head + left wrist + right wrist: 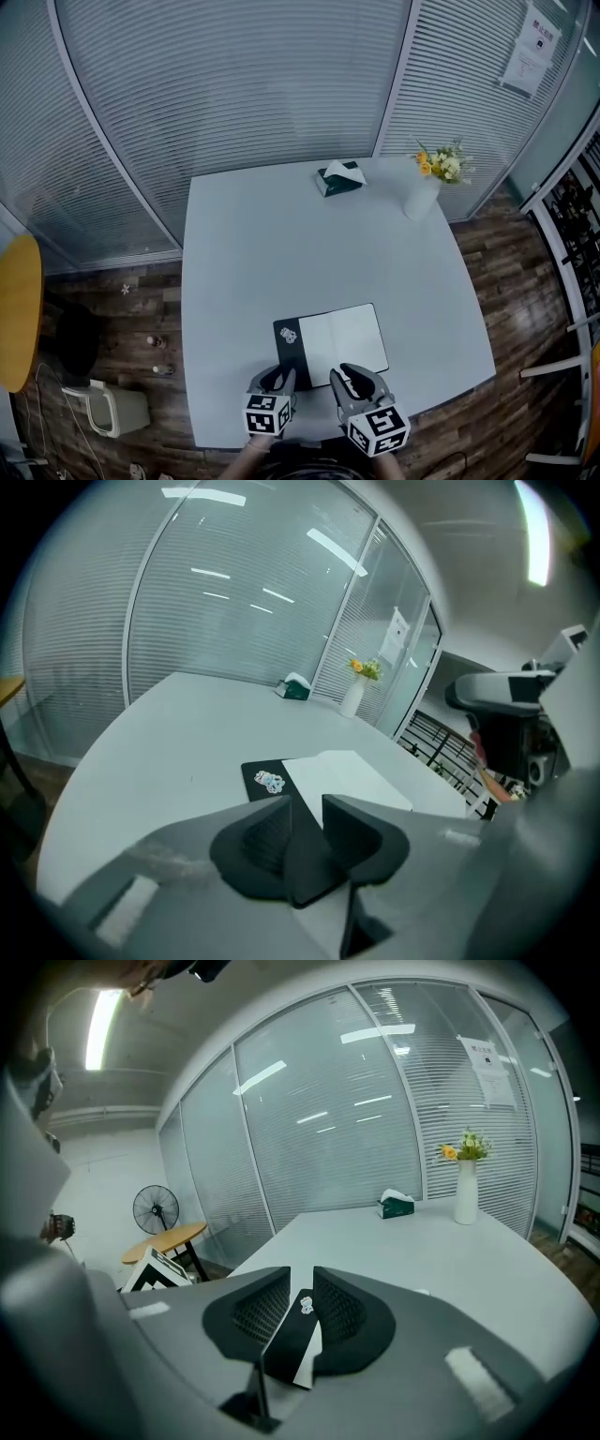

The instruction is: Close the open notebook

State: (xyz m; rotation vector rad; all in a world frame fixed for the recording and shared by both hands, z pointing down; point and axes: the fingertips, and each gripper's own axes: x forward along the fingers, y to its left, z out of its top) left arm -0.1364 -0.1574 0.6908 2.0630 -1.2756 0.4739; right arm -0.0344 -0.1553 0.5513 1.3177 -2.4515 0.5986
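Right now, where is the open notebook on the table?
In the head view the open notebook lies flat by the near edge of the table, just beyond the left gripper and right gripper.

Print on the wall notice [531, 45] is unreadable.

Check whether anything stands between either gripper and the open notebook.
Nothing visible does. The open notebook lies flat on the table, directly ahead of the left gripper and the right gripper, both with jaws apart. The tissue box and the vase of flowers stand at the far edge.
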